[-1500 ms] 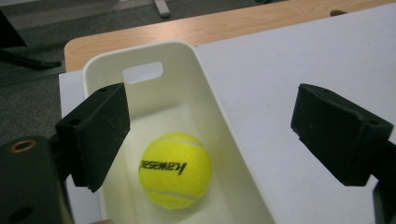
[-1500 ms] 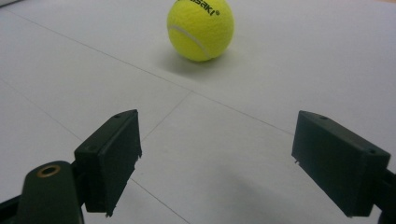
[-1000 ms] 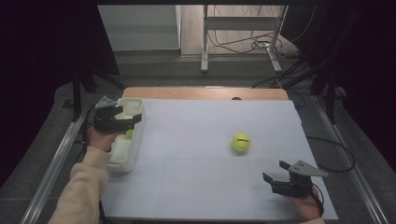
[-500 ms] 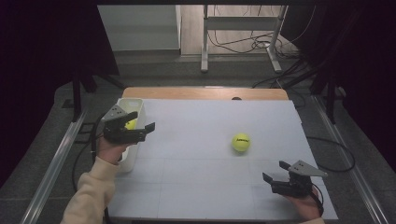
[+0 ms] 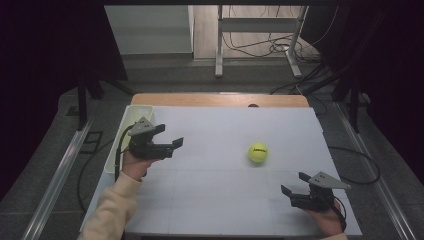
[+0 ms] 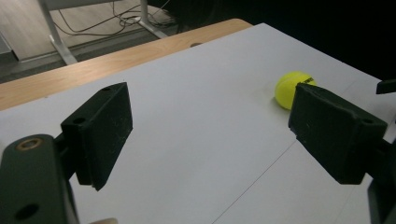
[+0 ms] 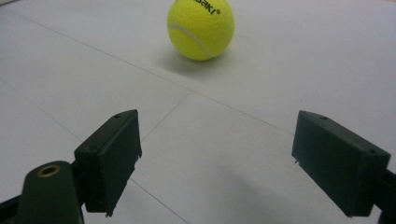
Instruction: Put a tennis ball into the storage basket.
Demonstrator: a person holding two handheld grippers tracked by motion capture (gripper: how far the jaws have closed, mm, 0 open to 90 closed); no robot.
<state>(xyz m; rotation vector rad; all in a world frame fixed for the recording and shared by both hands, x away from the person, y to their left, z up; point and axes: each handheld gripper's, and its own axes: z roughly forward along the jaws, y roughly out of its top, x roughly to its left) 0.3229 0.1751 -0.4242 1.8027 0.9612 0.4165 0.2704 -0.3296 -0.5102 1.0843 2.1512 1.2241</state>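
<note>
1. The left gripper [image 5: 172, 145] hung above the table's left part with its jaws spread and nothing between them; they had just been closing a little. It pointed toward the tennis ball [image 5: 258, 152], likely lining up a reach
2. The right gripper [image 5: 295, 189] sat low near the front right edge, jaws wide apart and empty, facing the same ball
3. The ball lay alone on the white table [image 5: 215, 200], right of centre, well apart from both grippers
4. A white bin [image 5: 120, 145] stood at the left edge beside the left hand; nothing blocked either path
</note>
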